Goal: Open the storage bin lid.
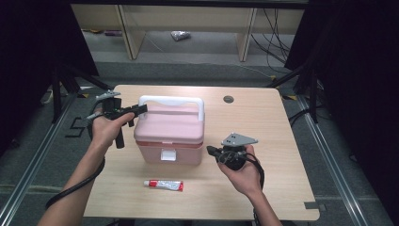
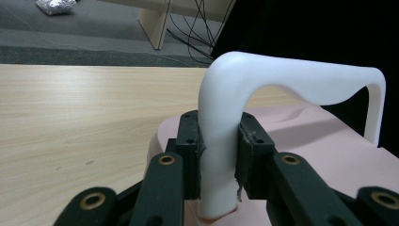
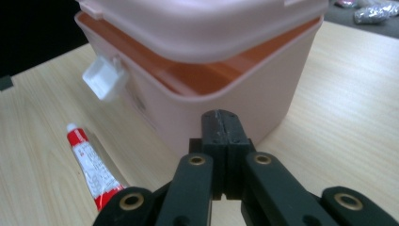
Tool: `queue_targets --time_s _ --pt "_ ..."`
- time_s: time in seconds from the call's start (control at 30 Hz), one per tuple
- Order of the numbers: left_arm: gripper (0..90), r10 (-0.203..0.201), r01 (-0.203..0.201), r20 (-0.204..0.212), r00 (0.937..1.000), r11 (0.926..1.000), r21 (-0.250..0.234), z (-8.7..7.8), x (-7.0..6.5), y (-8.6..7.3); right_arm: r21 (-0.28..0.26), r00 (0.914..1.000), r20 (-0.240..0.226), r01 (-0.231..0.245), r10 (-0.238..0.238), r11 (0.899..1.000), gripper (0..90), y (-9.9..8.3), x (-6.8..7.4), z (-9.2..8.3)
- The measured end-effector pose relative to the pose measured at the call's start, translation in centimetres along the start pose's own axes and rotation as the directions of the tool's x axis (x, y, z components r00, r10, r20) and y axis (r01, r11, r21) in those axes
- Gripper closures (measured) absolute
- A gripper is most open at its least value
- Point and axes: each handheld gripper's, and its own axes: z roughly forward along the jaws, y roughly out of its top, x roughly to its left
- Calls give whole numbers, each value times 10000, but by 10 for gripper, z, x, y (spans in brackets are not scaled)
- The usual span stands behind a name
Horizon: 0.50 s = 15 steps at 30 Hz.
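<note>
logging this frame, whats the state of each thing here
box: upright on the table, latch undone
lid: lifted a crack, gap above the box rim
handle: raised, clamped at one leg by the left gripper
left gripper: shut on the handle
right gripper: jaws shut, nothing between them, close to the box corner
tube: lying flat in front of the box, cap on

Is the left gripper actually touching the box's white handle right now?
Touching. The left gripper view shows the left gripper with both pads pressed against the white handle.
</note>
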Motion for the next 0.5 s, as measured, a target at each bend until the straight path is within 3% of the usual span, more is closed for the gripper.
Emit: queue_targets --time_s 0.1,0.17,0.2,0.27,0.3,0.33,0.43,0.5 --pt "731 -89 89 -2 10000 9999 46 0 0 2 -126 9988 -331 -360 355 9993 900 5 4 0" --pt "731 -142 142 17 9999 9999 71 0 0 3 -198 9998 -206 -11 7 9998 900 9 3 1" --pt "730 -151 151 13 9999 9999 75 0 0 3 -177 9989 -392 -281 274 9994 900 10 6 2" --pt "730 -176 176 14 9998 9998 85 0 0 4 -269 9986 -496 -171 157 9995 900 13 6 4" --pt "730 -179 179 17 9998 9998 85 0 0 4 -241 9985 -438 -347 336 9991 900 14 8 4" --pt "730 -175 175 18 9998 9998 90 0 0 4 -421 9993 -362 -50 35 9991 900 16 7 6" --pt "729 -165 165 56 9998 9998 111 0 1 4 -490 9977 -611 -307 276 9983 900 19 9 9" --pt "728 -133 132 105 9999 9999 92 -1 2 4 -517 9981 -603 -159 127 9985 900 22 9 10"
